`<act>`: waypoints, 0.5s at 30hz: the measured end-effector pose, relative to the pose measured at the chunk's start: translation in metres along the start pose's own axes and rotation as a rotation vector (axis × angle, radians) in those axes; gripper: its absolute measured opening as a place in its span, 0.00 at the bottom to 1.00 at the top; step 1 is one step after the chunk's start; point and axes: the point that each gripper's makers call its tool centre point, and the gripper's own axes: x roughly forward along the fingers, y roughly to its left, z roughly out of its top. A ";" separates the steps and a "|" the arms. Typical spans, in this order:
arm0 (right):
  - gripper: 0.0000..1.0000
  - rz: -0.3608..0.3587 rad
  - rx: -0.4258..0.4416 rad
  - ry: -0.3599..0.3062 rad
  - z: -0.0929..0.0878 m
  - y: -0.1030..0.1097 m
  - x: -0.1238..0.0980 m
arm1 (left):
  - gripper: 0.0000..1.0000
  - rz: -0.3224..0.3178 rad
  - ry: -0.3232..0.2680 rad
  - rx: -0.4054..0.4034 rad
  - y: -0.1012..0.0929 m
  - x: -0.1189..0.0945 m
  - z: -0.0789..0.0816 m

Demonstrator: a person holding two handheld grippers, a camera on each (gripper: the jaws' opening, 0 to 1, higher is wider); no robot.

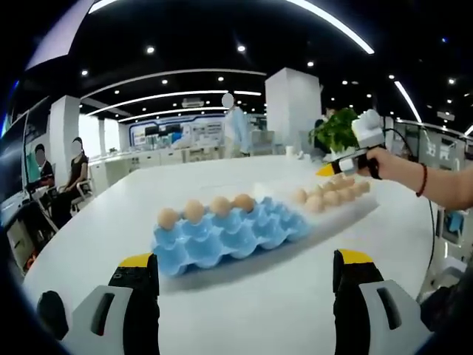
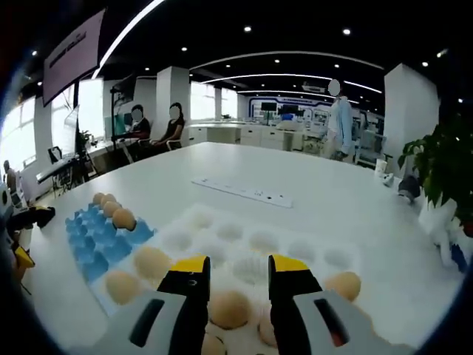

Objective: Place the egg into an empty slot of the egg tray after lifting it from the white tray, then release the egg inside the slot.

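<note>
Left gripper view: a wide white table [image 1: 244, 296] in a bright open office. Left gripper [image 1: 247, 281] at the bottom edge, its two yellow-tipped black jaws spread far apart with bare table between them, holding nothing. Ahead, near the middle, a blue egg tray [image 1: 229, 233] with four brown eggs [image 1: 205, 208] in its far row; the nearer slots unfilled. Touching or just beside its right end, a white tray [image 1: 336, 203] with several more eggs. Over the far right end of that tray, the right gripper [image 1: 334, 168], held in a person's hand [image 1: 384, 163] with a red band on the wrist; its yellow tips low over the eggs. A green potted plant [image 1: 336, 129] behind it. Seated and standing people in the distance.

Right gripper view: looking down along the right gripper [image 2: 238, 285], jaws open to a moderate gap. One egg [image 2: 229, 307] lies in the white tray [image 2: 295, 248] directly between the jaws; whether the pads touch it cannot be told, and it sits in its hollow, not lifted. More eggs lie at either side in the nearest rows; the farther hollows bare. Left of it, the blue egg tray [image 2: 100, 237] with eggs along its far edge. The other gripper's yellow tip at the far left edge. A long white strip [image 2: 242, 192] farther back on the table [image 2: 295, 177], and a potted plant [image 2: 443, 170] at right.
</note>
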 end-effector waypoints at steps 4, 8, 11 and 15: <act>0.33 -0.007 0.005 0.003 -0.003 -0.004 -0.004 | 1.00 -0.004 -0.001 0.001 -0.002 0.001 0.001; 0.33 -0.019 0.010 0.004 -0.006 -0.011 -0.008 | 1.00 -0.007 0.000 0.000 -0.004 0.002 0.001; 0.33 -0.036 0.016 0.007 -0.006 -0.025 -0.006 | 1.00 -0.008 0.000 0.001 -0.004 0.003 0.002; 0.33 -0.053 0.018 0.009 -0.012 -0.030 -0.015 | 1.00 -0.007 0.001 0.000 -0.005 0.005 0.002</act>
